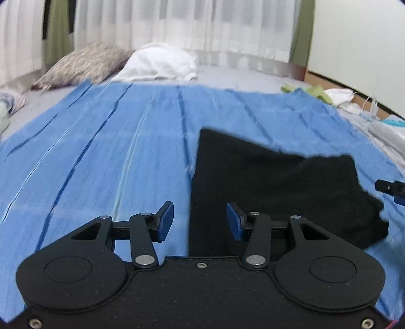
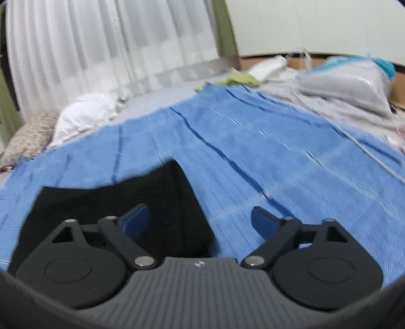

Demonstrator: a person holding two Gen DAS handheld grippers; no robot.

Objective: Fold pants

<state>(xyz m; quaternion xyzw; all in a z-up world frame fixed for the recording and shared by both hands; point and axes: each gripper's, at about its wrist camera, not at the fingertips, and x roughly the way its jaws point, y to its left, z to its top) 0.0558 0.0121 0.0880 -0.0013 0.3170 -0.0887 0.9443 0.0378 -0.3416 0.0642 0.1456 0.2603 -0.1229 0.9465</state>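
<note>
Black pants (image 1: pixel 278 187) lie folded in a compact bundle on a blue blanket (image 1: pixel 101 151). My left gripper (image 1: pixel 200 220) is open and empty, hovering over the bundle's left edge. The pants also show in the right wrist view (image 2: pixel 141 192), on the blue blanket (image 2: pixel 253 157). My right gripper (image 2: pixel 200 222) is open and empty, above the bundle's right edge. A tip of the right gripper shows at the far right of the left wrist view (image 1: pixel 391 188).
A patterned pillow (image 1: pixel 83 63) and a white pillow (image 1: pixel 162 63) lie at the bed's head before white curtains (image 1: pixel 152 22). Green cloth (image 2: pixel 238 78), grey bedding in plastic (image 2: pixel 349 83) and cardboard boxes (image 2: pixel 298 62) line the right side by the wall.
</note>
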